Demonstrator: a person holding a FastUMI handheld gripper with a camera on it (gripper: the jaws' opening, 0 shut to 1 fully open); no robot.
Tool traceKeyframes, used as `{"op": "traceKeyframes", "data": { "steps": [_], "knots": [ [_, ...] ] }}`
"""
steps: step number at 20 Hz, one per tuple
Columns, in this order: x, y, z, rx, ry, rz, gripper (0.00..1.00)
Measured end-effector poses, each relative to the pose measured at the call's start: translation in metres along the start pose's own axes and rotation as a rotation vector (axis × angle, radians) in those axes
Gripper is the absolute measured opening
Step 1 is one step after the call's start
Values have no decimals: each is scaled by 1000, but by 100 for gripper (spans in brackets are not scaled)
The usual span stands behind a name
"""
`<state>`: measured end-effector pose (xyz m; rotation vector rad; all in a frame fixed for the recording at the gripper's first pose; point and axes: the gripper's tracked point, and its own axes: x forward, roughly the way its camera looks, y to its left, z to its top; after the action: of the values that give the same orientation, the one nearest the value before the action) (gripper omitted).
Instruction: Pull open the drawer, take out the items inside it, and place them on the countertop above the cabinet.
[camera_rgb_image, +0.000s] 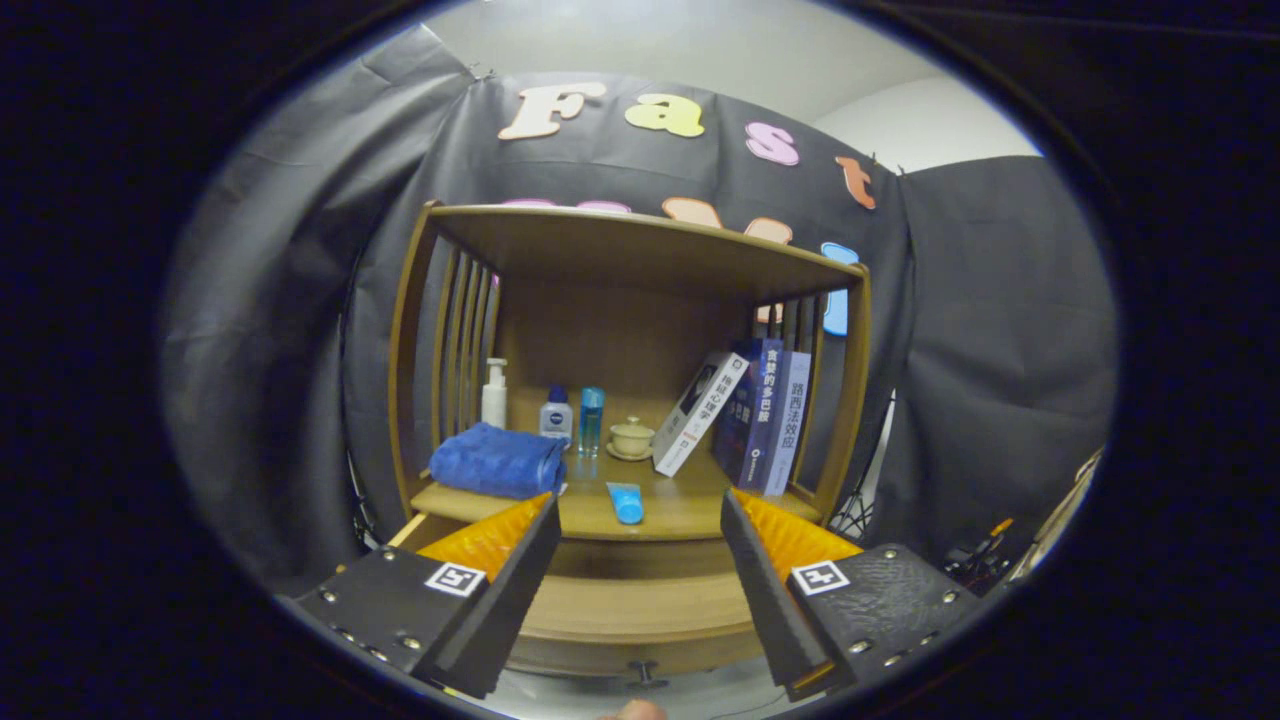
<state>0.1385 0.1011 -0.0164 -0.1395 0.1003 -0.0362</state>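
A wooden cabinet stands ahead with its drawer (630, 610) pulled out below my fingers; the drawer's inside looks bare wood, and its small dark knob (645, 672) shows at the front. On the countertop (690, 505) above it lie a blue tube (626, 502) near the front edge and a folded blue towel (497, 460) to its left. My gripper (640, 520) hovers above the drawer, open, with nothing between its fingers. The tube sits just beyond the gap between the fingertips.
At the back of the countertop stand a white pump bottle (494, 392), a small white bottle (556, 415), a clear blue bottle (591, 420) and a lidded cup on a saucer (631, 437). Several books (745, 415) lean at the right. A wooden top shelf (640, 245) roofs the cabinet.
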Motion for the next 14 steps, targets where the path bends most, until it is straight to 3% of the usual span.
{"op": "traceKeyframes", "data": {
  "steps": [14],
  "knots": [
    [-38, 23, -120, 34, 173, 73, 96]
  ]
}}
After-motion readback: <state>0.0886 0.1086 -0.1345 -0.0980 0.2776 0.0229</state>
